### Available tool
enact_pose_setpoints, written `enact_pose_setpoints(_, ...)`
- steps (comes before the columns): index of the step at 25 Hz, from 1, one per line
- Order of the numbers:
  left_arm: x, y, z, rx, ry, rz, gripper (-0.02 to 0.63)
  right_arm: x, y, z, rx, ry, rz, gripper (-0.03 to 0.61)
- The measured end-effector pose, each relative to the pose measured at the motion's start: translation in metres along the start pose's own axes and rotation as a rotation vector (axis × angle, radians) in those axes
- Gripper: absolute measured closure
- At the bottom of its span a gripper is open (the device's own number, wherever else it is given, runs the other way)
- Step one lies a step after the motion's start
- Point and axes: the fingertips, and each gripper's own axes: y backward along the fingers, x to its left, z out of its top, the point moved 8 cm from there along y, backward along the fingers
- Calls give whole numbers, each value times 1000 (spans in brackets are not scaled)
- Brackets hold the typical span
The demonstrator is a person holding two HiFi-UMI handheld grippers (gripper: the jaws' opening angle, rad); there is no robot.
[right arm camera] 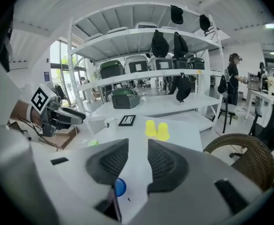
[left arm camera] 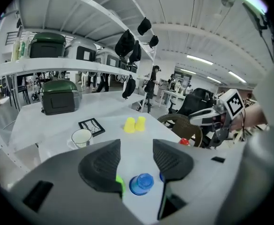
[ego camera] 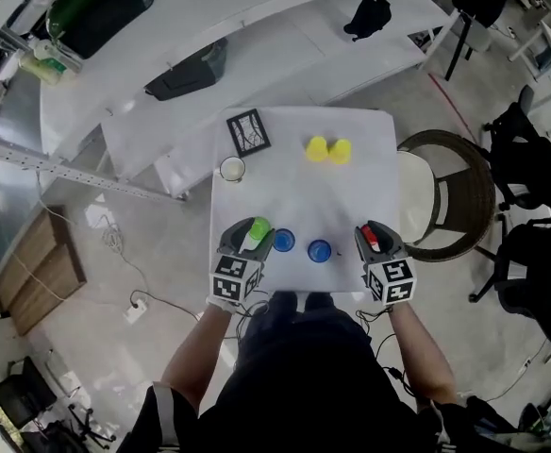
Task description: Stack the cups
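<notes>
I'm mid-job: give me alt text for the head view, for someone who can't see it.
From above, a person holds the left gripper and right gripper over a white table's near edge, with two blue cups between them. A green cup sits at the left gripper's tips; two yellow cups and a white mug stand farther away.

On my table point(ego camera: 351, 192), far cups point(ego camera: 318, 148) sit side by side by the back edge, near cups point(ego camera: 320, 250) apart before me; mug point(ego camera: 232, 169) and framed picture point(ego camera: 248, 131) left, chair point(ego camera: 455, 192) right.
</notes>
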Motion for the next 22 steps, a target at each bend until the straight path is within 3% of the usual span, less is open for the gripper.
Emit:
enact_pose_setpoints(7, -14, -3, -18, 13, -17, -48, 400, 36, -24, -38, 101, 102, 104, 448)
enact_pose_setpoints(14, -18, -5, -33, 38, -19, -80, 400, 73, -43, -78, 226, 181, 199, 395)
enact_pose_setpoints(19, -18, -6, -37, 48, -15, -83, 400, 87, -59, -102, 307, 310, 185, 382)
enact_pose_setpoints(22, -18, -5, -34, 31, -12, -74, 400, 89, -66, -111, 343, 306, 176, 359)
